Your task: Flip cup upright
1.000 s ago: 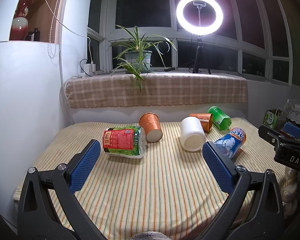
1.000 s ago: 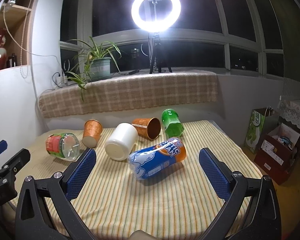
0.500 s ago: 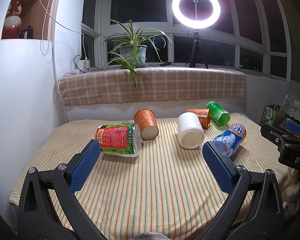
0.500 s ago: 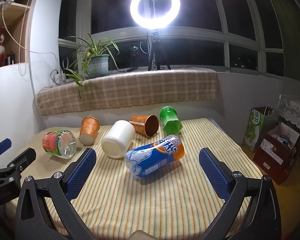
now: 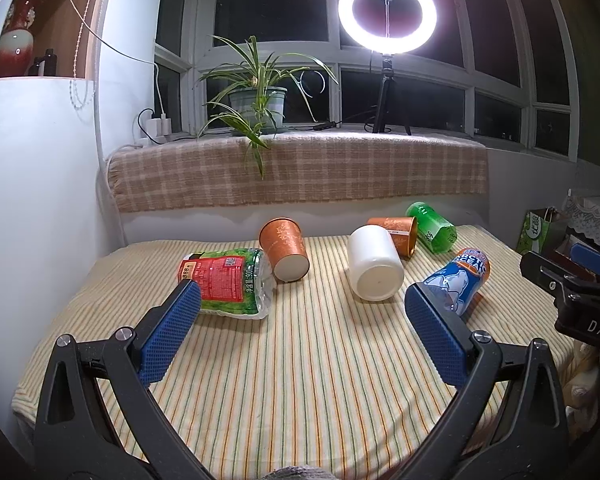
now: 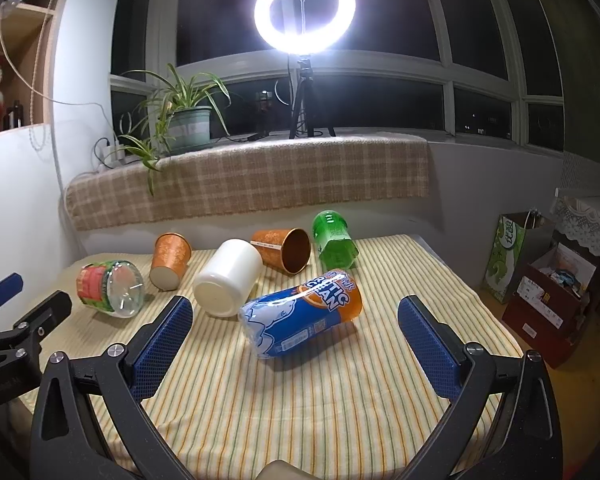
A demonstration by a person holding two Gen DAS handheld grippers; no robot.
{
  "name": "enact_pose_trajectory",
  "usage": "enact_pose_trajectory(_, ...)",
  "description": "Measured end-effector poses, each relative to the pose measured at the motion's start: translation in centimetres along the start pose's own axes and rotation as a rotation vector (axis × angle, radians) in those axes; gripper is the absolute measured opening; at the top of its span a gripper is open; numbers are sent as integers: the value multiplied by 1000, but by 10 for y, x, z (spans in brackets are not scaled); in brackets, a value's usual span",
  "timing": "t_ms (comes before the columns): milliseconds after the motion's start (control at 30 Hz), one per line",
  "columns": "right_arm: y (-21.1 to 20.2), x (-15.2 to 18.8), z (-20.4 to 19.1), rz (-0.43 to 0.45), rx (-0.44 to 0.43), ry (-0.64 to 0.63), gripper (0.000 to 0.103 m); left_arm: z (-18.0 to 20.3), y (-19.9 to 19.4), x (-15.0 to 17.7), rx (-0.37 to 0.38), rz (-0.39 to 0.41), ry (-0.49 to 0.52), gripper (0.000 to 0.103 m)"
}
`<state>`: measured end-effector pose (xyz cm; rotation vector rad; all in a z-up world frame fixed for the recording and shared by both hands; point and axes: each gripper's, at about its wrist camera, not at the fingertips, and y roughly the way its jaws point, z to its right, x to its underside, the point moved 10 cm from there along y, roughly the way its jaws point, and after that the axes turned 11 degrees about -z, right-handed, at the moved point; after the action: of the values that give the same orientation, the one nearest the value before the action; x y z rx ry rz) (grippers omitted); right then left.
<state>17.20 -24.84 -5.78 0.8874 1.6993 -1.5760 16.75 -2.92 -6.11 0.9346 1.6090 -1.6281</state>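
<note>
Several cups lie on their sides on the striped table (image 5: 300, 380). A white cup (image 5: 374, 270) lies with its base toward me; it also shows in the right wrist view (image 6: 228, 278). An orange cup (image 5: 284, 250) lies left of it, also in the right wrist view (image 6: 170, 260). A second orange cup (image 5: 396, 232) lies behind, its mouth facing right in the right wrist view (image 6: 284, 249). My left gripper (image 5: 302, 336) is open and empty, short of the cups. My right gripper (image 6: 296, 344) is open and empty, with a blue-orange bottle (image 6: 300, 322) lying between and beyond its fingers.
A red-green bottle (image 5: 224, 282) lies at the left and a green bottle (image 5: 432, 228) at the back right. A plaid-covered sill (image 5: 300, 172) with a plant (image 5: 256, 100) and ring light (image 5: 387, 12) stands behind. Bags and boxes (image 6: 540, 280) stand right of the table.
Both grippers have drifted slightly; the objects sit a little lower and further left in the views. Nothing on the table has moved. Both grippers stay open.
</note>
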Motion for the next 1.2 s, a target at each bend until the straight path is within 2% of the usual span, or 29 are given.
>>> enact_pose_trajectory(533,3,1,1,-1,11,1,102,9,3,-4,16,1,17,103)
enact_pose_trajectory(1000,3,8,20,-19,52,23,102,30,10,-7,56,-20,85,103)
enact_pose_trajectory(1200,6,11,28,-32,72,29,102,42,18,-7,93,-54,123,103)
